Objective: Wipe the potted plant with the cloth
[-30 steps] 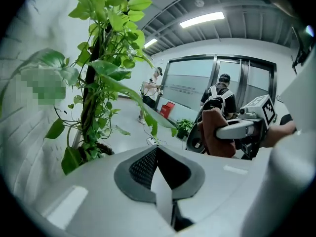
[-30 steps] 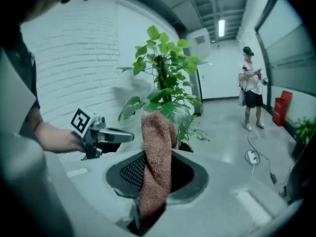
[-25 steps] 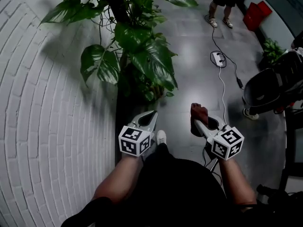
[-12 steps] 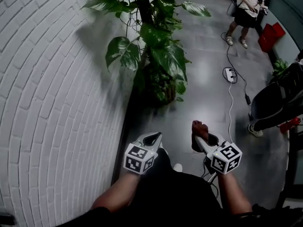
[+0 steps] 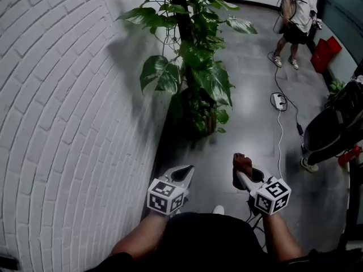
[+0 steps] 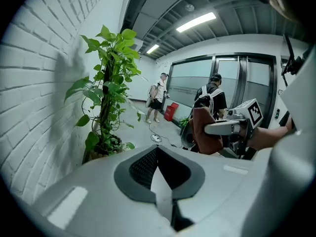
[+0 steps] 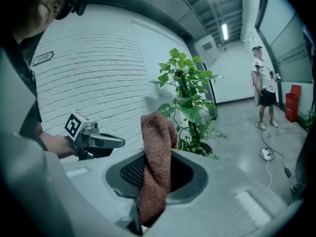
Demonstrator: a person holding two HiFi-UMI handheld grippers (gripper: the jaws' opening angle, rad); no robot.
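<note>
The reddish-brown terry cloth (image 7: 158,132) sits between the jaws of the right gripper (image 5: 245,177). The jaws are closed on its lower part. The upper end stands free above the jaw tips as a bunched, slightly twisted fold.

The left gripper (image 5: 180,174) carries nothing. Its jaws are pressed together along their length, with only a narrow seam between them.

The tall green climbing potted plant (image 5: 195,67) stands on the glossy grey floor (image 5: 249,129), at the foot of the white painted brick wall (image 5: 62,123). Its broad leaves spread round a dark upright stem and largely hide the pot. The plant is ahead of both grippers and well apart from them. The cloth touches no leaf.

Both forearms reach forward from the person's body, held low and roughly parallel. The grippers are side by side at about the same height. Both point towards the plant, with the marker cubes at the near end facing up.

Further along the floor lie a white power strip (image 5: 278,101) and its cable. A person (image 5: 295,21) stands beyond them.
</note>
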